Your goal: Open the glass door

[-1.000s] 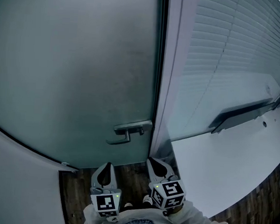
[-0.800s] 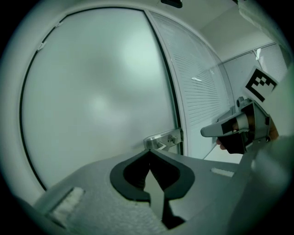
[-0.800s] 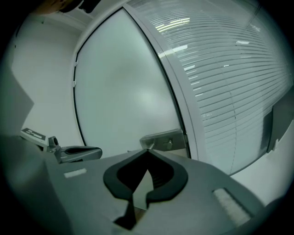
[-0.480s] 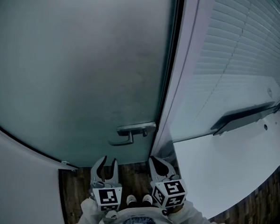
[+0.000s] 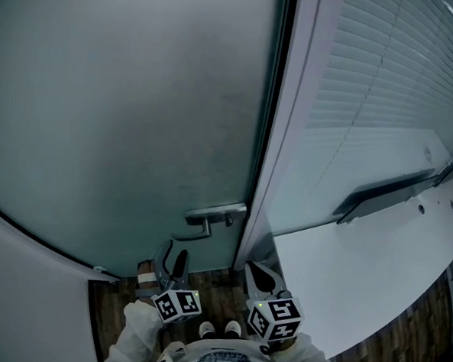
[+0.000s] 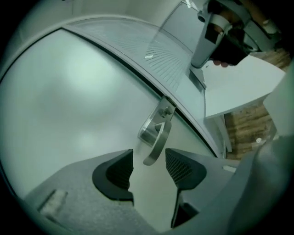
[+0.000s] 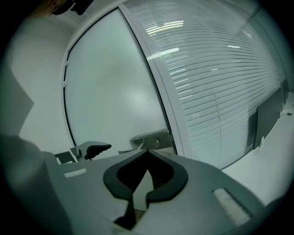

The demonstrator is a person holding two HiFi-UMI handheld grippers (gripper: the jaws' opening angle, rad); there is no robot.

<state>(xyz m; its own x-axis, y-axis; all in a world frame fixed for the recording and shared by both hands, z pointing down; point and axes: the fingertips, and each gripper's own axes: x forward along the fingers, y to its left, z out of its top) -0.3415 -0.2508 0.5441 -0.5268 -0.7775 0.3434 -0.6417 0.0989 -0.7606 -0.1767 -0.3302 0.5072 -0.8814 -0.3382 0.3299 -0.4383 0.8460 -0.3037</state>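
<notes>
**Left gripper opening at the handle of the closed glass door**

You stand right in front of a frosted glass door (image 5: pixel 131 117) that fills most of the head view. Its right edge lies against a pale upright frame (image 5: pixel 282 141). The metal handle (image 5: pixel 209 214) sits at that right edge, low in the view: a flat plate with a lever that runs left from it and curves at its free end.

Your left gripper (image 6: pixel 149 158) is rolled to one side and points at the handle from just below it. Its jaws are opening and stand wide apart. In the left gripper view the lever's curved end shows in the gap between the two dark pads, and neither pad touches it. This gripper has hold of nothing.

Your right gripper (image 7: pixel 147 152) hangs near the foot of the frame, to the right of the left one. Its jaw tips are pressed together with nothing between them, and it points towards the handle plate from a little further off.

Right of the frame, horizontal blinds (image 5: pixel 386 79) hang behind glass. A white bench (image 5: pixel 358 284) runs below them, its near corner close to your right gripper. A dark wooden floor (image 5: pixel 115 315) shows beneath the door, with the toes of your shoes (image 5: pixel 222 329) between the two grippers.
</notes>
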